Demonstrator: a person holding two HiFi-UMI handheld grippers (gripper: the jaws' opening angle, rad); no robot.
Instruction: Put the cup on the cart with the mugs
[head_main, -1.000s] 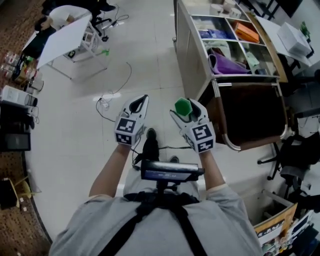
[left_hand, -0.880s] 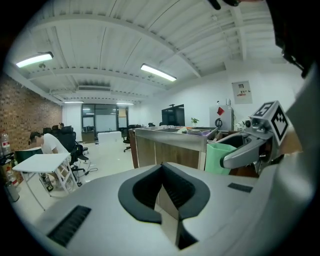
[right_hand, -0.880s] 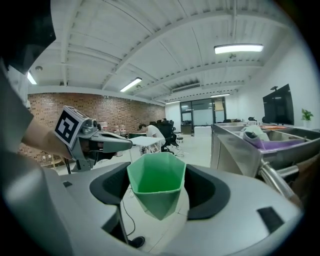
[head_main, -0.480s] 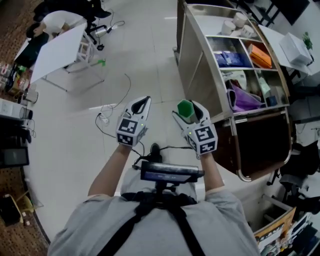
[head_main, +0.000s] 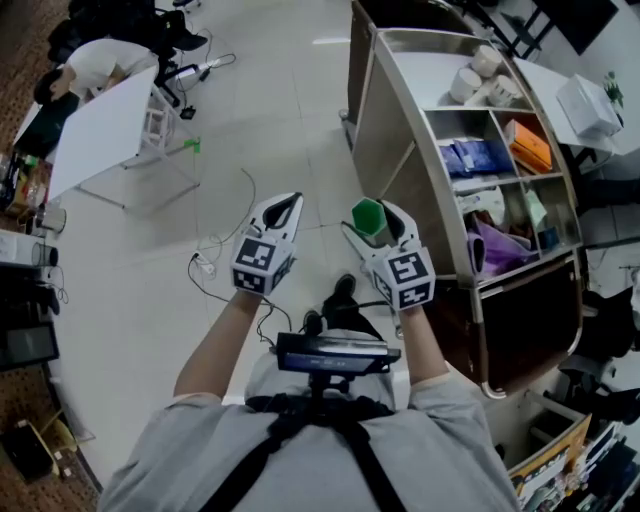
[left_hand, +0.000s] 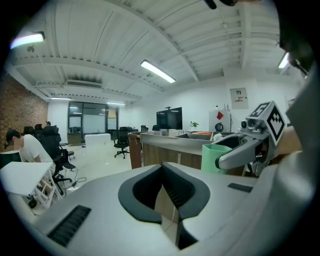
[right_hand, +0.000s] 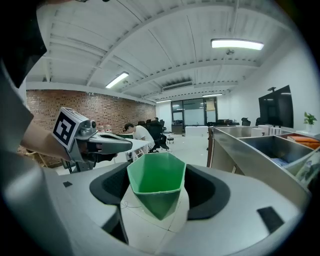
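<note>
A green cup (head_main: 367, 215) sits squeezed between the jaws of my right gripper (head_main: 372, 222), which is shut on it. In the right gripper view the cup (right_hand: 156, 182) fills the gap of that gripper (right_hand: 157, 195), mouth facing the camera. My left gripper (head_main: 284, 206) hangs level with it to the left, its jaws together and holding nothing. The steel cart (head_main: 395, 130) stands ahead to the right. Several white mugs (head_main: 482, 75) rest on its top shelf. The left gripper view shows the cup (left_hand: 216, 156) and the cart (left_hand: 170, 150) beyond its own jaws (left_hand: 166, 200).
The cart's lower shelves hold blue packets (head_main: 478, 157), an orange box (head_main: 528, 147) and a purple bag (head_main: 500, 245). A white table (head_main: 100, 125) and a seated person (head_main: 85, 60) are far left. Cables (head_main: 215, 240) trail on the floor. An office chair (head_main: 600, 345) stands at the right.
The cart has slid nearer and lower in the head view, and its top shelf with the mugs has come into sight. Both grippers keep their pose and the cup stays gripped.
</note>
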